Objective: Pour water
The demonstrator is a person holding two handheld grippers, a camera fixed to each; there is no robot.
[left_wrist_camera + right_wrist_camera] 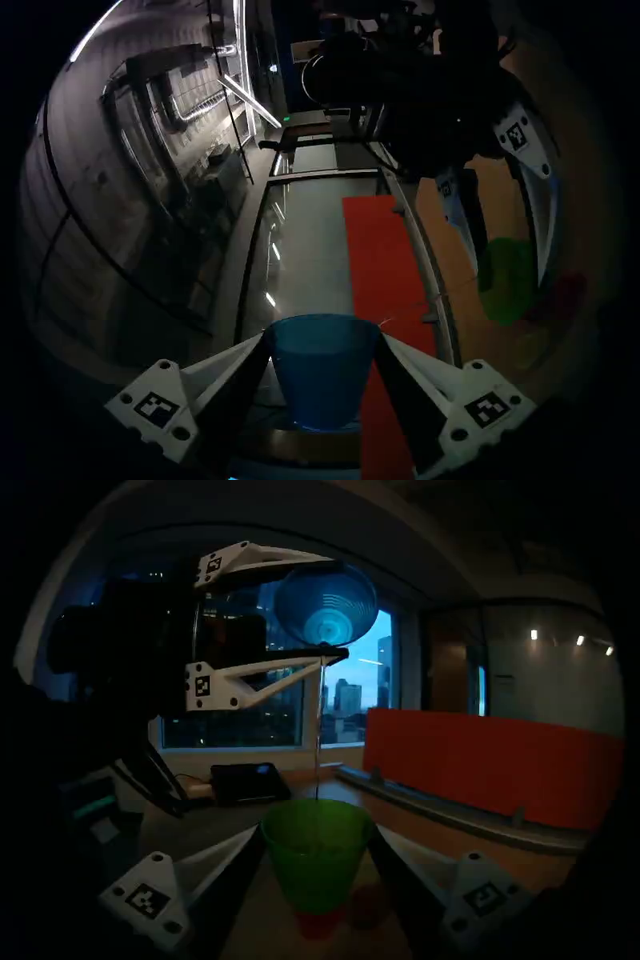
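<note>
My left gripper (322, 340) is shut on a blue plastic cup (320, 388), gripped by its sides. In the right gripper view the same left gripper (336, 606) holds that blue cup (326, 604) tipped on its side, mouth facing the camera. A thin stream of water (318, 728) falls from its rim into a green cup (318, 860). My right gripper (318, 832) is shut on the green cup, which is upright just below the blue one. The left gripper view shows the right gripper (512, 264) with the green cup (508, 280) at the right.
The room is dim. Under the green cup show red objects (320, 924) on the wooden table (264, 928). An orange-red partition (496, 760) runs along the right. A black device (248, 782) lies by the window (232, 712). A person's dark sleeve (120, 656) is behind the left gripper.
</note>
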